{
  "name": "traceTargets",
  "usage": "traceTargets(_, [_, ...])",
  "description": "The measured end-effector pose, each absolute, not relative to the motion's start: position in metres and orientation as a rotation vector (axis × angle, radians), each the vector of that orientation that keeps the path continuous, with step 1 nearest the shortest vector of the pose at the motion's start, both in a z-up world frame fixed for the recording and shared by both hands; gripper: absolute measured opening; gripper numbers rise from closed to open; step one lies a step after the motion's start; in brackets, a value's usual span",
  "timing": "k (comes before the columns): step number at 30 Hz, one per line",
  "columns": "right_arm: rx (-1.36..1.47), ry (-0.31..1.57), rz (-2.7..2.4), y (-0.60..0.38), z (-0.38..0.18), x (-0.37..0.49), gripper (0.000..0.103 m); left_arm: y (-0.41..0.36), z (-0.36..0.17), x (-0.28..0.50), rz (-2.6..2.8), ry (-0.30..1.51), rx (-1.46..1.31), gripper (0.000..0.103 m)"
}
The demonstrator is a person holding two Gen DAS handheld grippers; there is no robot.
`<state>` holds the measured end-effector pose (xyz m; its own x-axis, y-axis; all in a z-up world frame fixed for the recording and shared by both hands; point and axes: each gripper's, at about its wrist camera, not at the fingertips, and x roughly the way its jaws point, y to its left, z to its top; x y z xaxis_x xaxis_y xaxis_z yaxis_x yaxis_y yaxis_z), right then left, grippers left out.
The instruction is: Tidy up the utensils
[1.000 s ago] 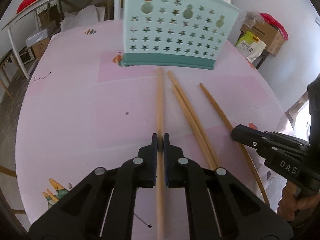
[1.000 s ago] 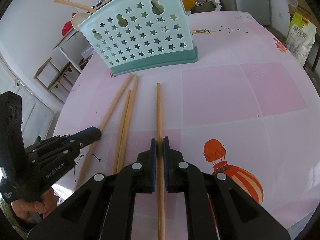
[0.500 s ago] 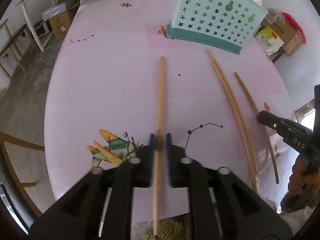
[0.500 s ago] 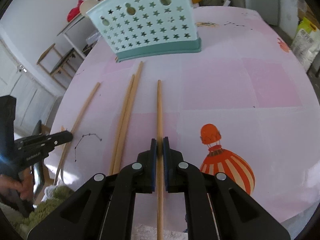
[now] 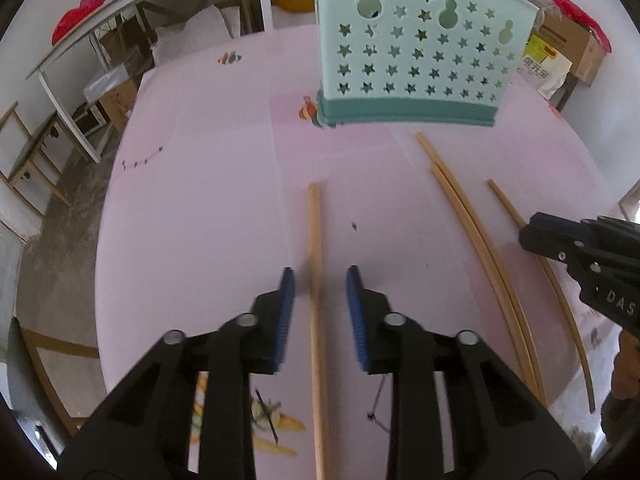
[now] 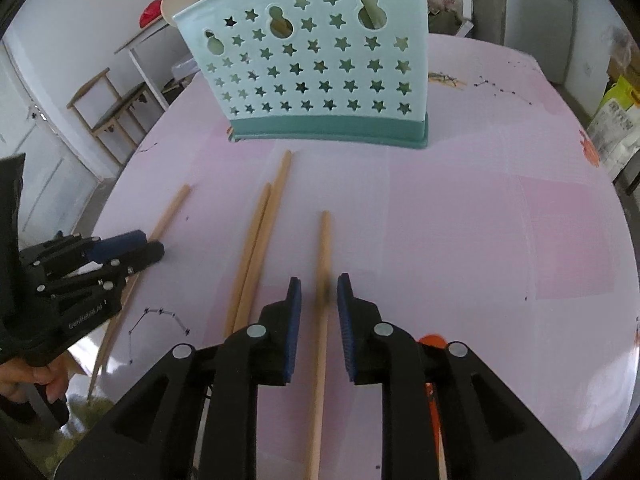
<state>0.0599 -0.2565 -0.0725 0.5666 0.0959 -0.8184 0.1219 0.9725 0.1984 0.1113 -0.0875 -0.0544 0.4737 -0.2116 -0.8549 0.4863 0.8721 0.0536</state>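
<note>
Pink counter (image 5: 208,208) lies bare left of the chopsticks (image 6: 256,248) — these point lengthwise toward the teal holder (image 6: 320,64). Left gripper (image 5: 320,276) and right gripper (image 6: 319,286) are released — one stick between each.

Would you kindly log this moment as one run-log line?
left gripper: open, astride chopstick | right gripper: open, astride chopstick | chopstick pair: on table | holder: upright

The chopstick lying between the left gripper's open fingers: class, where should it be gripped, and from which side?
Grip the chopstick mid-shaft from above, fingers closing across its width. It lies flat on the table, pointing toward the holder, with bare space on both sides.
</note>
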Motion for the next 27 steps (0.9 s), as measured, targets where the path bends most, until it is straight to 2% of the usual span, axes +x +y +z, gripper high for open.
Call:
traceTargets(2, [0.229, 0.971, -0.034, -0.2562, -0.0727, 0.0616, 0.008, -0.0910, -0.0544, 0.1137, -0.428, 0.981, 0.325, 0.012])
traceTargets(5, [0.237, 0.975, -0.039, -0.2590, -0.0728, 0.0606, 0.008, -0.0964, -0.0546, 0.1130, -0.427, 0.977, 0.341, 0.006])
traceTargets(27, [0.246, 0.981, -0.049, -0.2619, -0.0735, 0.0558, 0.007, -0.0949, -0.0552, 0.1086, -0.414, 0.972, 0.357, 0.005])
